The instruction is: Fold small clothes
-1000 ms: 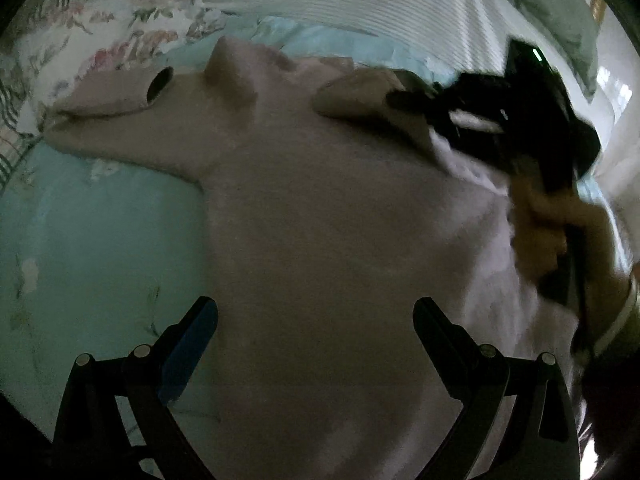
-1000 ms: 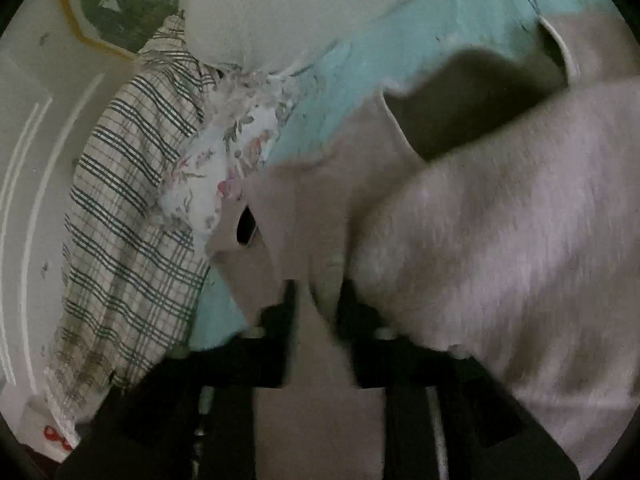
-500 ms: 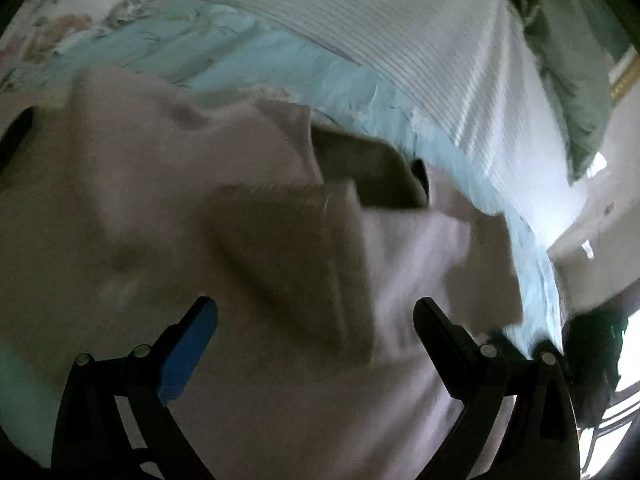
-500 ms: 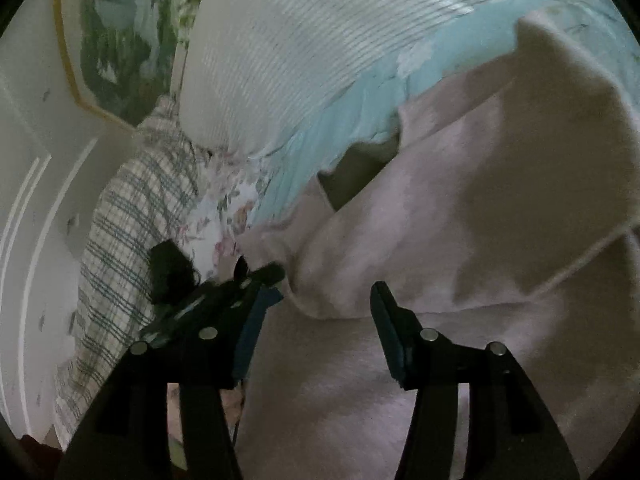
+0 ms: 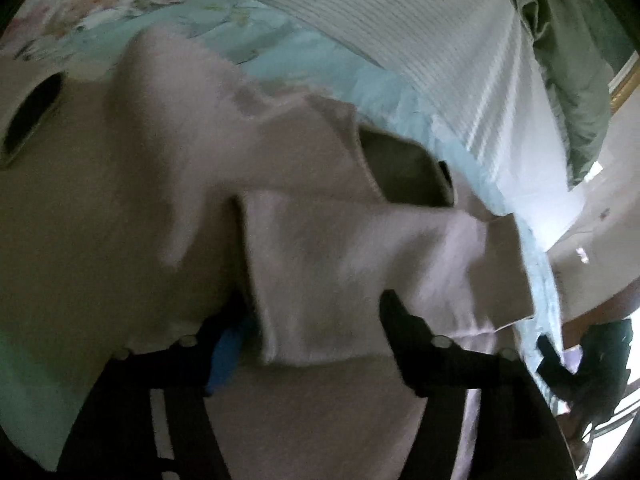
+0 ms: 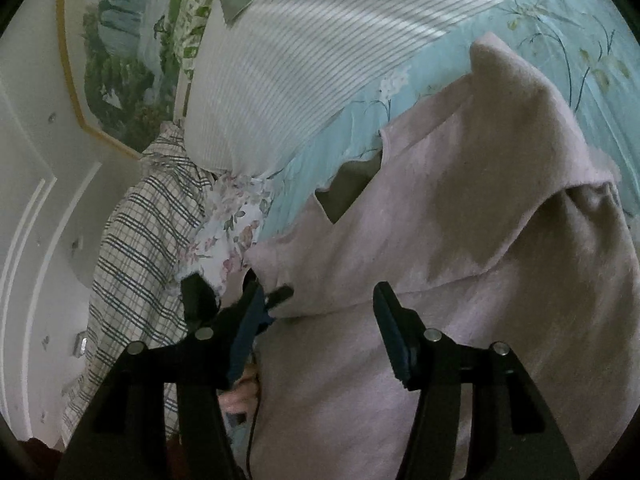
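Sleeve (image 5: 360,264) folded across sweater (image 6: 460,320); rest unfolded. Left tongs (image 5: 316,320) closing around the sleeve's cuff, no pinch yet. Right tongs (image 6: 320,304) open, empty.

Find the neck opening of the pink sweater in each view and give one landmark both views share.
Left wrist: the neck opening is right of centre, upper half, a dark gap above the folded sleeve.
Right wrist: the neck opening is at centre, just left of the sweater's body, against the blue sheet.
Shared landmark: the striped pillow, behind the sweater in both.
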`<state>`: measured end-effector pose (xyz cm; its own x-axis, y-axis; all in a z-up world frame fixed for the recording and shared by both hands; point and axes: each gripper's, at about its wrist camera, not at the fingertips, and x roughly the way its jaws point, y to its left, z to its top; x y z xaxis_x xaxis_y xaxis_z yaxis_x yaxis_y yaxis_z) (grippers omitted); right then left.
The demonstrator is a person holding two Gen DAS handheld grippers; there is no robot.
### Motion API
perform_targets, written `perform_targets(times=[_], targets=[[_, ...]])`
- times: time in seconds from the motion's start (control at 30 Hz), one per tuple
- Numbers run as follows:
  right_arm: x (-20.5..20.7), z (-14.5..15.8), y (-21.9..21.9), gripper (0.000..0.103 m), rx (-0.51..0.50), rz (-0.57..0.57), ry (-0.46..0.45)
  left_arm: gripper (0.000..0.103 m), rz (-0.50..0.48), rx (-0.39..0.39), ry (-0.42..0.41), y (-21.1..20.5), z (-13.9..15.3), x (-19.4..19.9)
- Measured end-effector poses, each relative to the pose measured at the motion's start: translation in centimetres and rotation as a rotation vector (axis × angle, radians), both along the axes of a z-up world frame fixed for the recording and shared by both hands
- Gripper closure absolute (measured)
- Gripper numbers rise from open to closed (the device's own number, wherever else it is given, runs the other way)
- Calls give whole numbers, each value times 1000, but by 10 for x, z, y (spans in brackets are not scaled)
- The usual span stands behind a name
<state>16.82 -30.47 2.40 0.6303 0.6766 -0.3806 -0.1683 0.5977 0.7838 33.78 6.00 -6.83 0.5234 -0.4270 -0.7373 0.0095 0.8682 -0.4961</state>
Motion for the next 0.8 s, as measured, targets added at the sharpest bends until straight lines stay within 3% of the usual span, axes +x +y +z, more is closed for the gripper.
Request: perform_targets(times=[0.03,0.07,0.1,0.13,0.3,0.37,0.47,0.57,0.8], targets=[[-3,1,0,45,-11,-6,0,37,-13,6,-3,-2,0,8],[-4,2,-1,45,-22,-13,-2,49,-37,29,-7,-9,-1,16],[-7,4,-4,45,-34,-26,-2,84,-55,46,-10,-13,0,16],[-8,5,-8,45,-40,-37,-2,101,-78,68,-8,-16,0,14],[-17,21,-49,40,-128,-175,-14,99,-3,182,-156,2,31,-16],[-11,25,-64,34,-189,-228,-7,100,44,223,-101,24,22,-16],[10,25,-82,34,-256,-285,9,100,68,153,-73,45,17,-22],[37,22,-96,34,-297,-307,39,100,98,172,-102,49,24,-30],[94,-8,-93,34,-391,-226,122,100,190,130,-103,74,22,-41]])
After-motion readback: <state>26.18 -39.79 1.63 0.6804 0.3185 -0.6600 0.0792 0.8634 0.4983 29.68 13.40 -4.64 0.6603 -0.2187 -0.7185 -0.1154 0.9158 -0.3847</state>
